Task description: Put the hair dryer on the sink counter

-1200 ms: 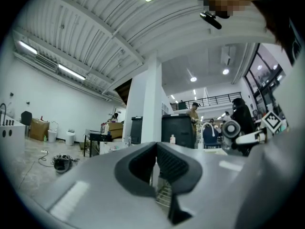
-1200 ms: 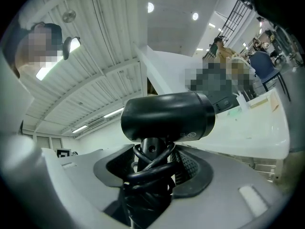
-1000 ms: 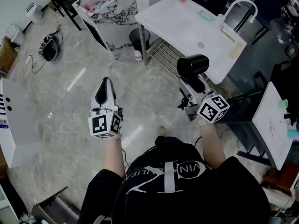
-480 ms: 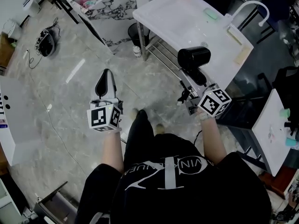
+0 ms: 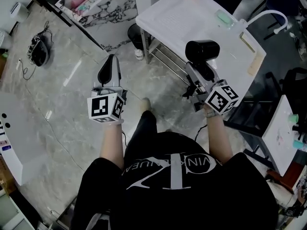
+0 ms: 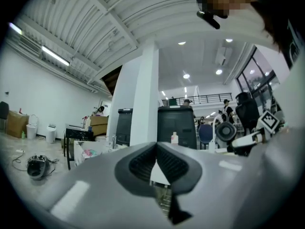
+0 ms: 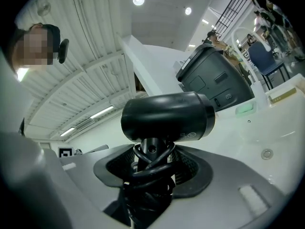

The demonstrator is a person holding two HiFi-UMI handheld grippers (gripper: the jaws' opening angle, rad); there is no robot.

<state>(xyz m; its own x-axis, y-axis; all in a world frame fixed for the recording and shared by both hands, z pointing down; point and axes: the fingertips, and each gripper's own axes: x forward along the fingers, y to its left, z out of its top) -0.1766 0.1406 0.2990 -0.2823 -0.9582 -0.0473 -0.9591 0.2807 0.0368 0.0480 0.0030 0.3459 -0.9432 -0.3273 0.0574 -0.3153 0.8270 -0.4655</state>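
Now, right gripper [image 7: 152, 162]: clenched on the hair dryer [image 7: 167, 116] handle, cord wrapped around it.
Hair dryer: in the air at the near edge of the white tabletop [image 5: 175, 23], not set down.
Advice: carry it over bare tabletop, lower gently, then release.
Left gripper [image 6: 156, 162]: jaws together, empty.
Pose: both grippers point level, forward.
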